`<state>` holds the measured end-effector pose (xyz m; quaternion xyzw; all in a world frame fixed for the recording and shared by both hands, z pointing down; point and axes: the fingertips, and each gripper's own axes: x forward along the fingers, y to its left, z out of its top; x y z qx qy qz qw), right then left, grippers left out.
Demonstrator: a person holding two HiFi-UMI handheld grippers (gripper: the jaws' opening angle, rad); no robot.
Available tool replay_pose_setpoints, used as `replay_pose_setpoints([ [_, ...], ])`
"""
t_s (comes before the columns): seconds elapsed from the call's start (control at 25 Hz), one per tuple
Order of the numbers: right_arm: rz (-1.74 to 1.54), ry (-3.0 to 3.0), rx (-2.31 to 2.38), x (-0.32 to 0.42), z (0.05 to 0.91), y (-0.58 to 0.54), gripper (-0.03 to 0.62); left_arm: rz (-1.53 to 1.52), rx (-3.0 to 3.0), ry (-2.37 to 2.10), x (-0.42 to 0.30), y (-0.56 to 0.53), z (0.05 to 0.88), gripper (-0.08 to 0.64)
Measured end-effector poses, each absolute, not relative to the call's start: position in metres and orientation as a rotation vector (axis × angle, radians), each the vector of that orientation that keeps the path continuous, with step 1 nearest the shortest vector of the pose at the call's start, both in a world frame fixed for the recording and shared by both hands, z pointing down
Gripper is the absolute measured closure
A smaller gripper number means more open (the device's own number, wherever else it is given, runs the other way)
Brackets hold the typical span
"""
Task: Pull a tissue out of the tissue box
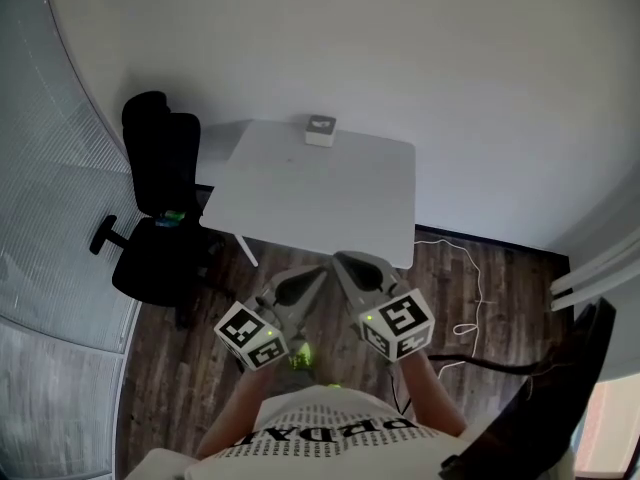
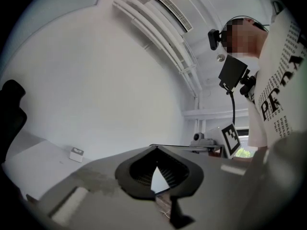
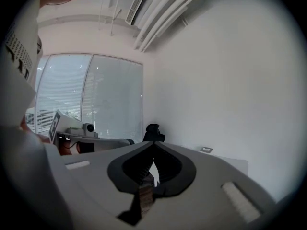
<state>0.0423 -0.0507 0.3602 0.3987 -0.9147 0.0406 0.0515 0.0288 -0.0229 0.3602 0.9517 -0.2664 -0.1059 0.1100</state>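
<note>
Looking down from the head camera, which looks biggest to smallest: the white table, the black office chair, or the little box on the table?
1. White table
2. Black office chair, somewhat smaller
3. Tissue box, by far the smallest

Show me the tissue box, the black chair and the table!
tissue box (image 1: 320, 130): head view, its top.
black office chair (image 1: 160, 160): head view, its backrest.
white table (image 1: 330, 203): head view, bare tabletop.

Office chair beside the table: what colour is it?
The office chair is black; head view shows it best.
</note>
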Motion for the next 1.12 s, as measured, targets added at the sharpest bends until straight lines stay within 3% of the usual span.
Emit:
replay_pose_setpoints([
  [0.56, 0.113, -2.719, 1.304, -0.003, 0.348, -0.159, 0.583, -0.343, 2.785, -0.740, -0.031, -0.136, 0.348, 0.571],
  [1.12, 0.121, -2.683, 1.392, 0.003, 0.347, -0.234, 0.583, -0.317, 2.802, -0.675, -0.030, -0.210, 0.349, 0.569],
])
